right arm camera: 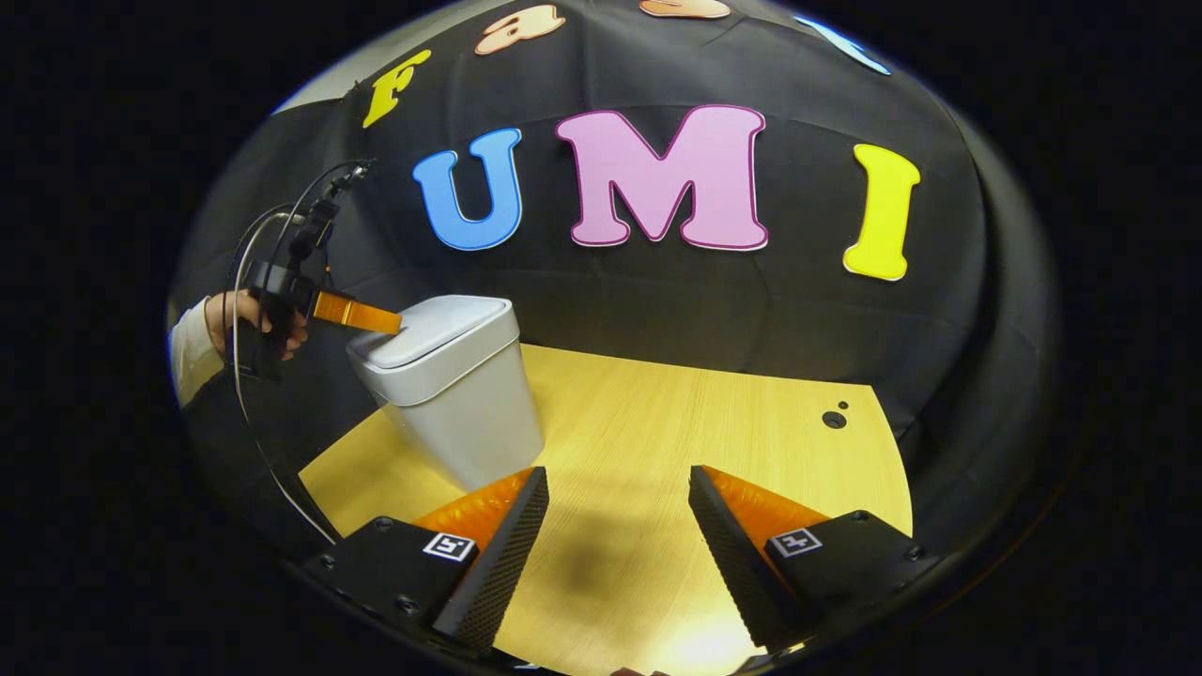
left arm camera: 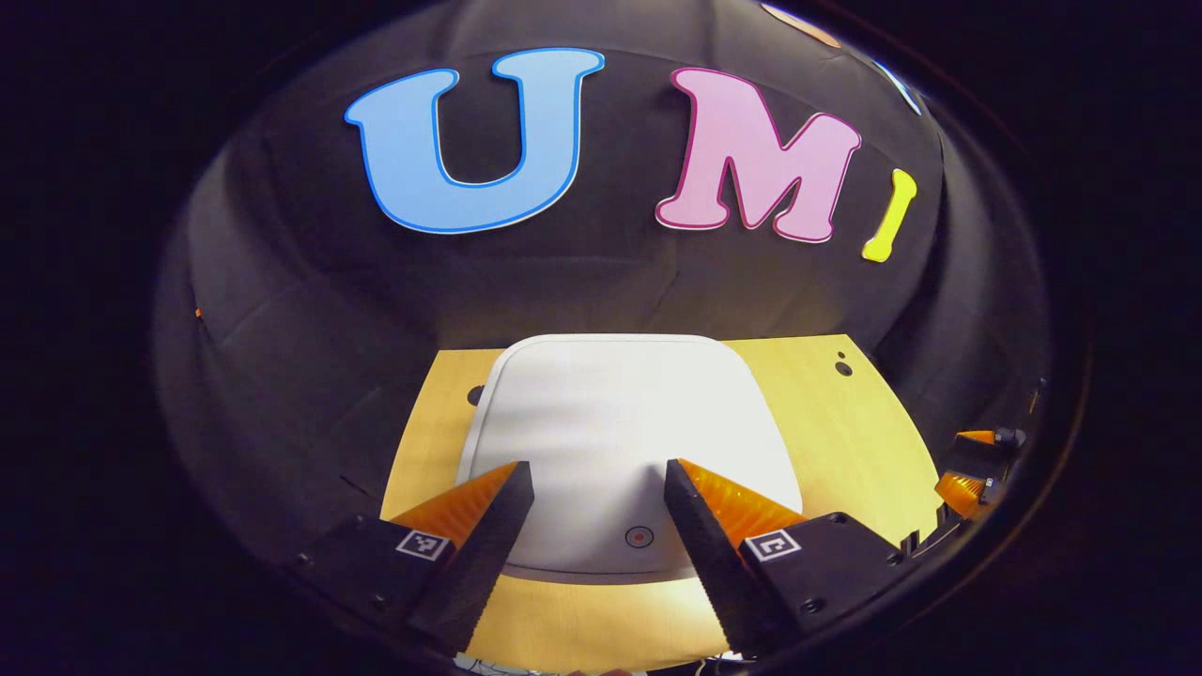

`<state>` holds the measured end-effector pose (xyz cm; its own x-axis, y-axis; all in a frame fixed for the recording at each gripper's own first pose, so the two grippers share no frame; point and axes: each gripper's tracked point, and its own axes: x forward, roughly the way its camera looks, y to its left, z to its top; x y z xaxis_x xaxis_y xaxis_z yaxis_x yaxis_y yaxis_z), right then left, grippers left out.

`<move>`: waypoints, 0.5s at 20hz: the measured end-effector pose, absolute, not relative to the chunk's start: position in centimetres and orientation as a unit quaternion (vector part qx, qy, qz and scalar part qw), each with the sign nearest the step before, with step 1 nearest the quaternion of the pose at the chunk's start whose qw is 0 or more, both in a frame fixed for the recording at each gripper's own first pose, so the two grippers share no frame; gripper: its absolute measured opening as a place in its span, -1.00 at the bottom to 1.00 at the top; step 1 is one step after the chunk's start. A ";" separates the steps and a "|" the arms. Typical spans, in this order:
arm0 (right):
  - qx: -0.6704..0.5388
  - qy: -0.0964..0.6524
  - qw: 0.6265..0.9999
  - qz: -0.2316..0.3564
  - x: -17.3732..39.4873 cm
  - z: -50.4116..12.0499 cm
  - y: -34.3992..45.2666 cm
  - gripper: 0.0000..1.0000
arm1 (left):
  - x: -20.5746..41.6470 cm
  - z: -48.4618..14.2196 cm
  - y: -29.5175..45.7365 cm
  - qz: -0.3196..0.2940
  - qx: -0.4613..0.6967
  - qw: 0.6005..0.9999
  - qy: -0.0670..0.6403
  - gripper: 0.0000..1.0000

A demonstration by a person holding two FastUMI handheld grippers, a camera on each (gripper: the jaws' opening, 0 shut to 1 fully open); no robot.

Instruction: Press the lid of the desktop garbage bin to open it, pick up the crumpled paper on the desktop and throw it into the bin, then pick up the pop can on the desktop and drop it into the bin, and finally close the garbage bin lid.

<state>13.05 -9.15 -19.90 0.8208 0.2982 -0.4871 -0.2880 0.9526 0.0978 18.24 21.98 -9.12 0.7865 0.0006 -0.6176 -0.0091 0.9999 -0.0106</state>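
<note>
With its fingers spread and holding nothing, the left gripper (left arm camera: 599, 474) hovers over the closed lid (left arm camera: 620, 413) of the bin (right arm camera: 460, 404) on the desk (right arm camera: 657, 451), where an off-centre press could tip it; the right gripper (right arm camera: 620, 483) is likewise released.

- Garbage bin (right arm camera: 457, 394) stands upright on the table (right arm camera: 676, 441), toward the table's left side in the right gripper view, lid (right arm camera: 441, 329) down on top.
- Left claw (left arm camera: 598, 488) hangs right over the lid's near edge, fingers spread apart; a round mark (left arm camera: 639, 536) on the lid sits between them, nearer the right finger.
- A hand (right arm camera: 254, 319) holds that claw from the bin's left.
- Right claw (right arm camera: 620, 498) is to the right of the bin, over bare table, fingers apart.
- Booth wall (right arm camera: 657, 319) rises behind the table's far edge.
- Two small holes (right arm camera: 834, 418) lie near the table's far right corner.
</note>
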 end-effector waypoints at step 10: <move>0.013 0.256 0.953 0.163 12.4 -20.3 -8.2 0.94 | 17.8 -9.1 18.6 -0.032 0.024 0.946 0.322 0.93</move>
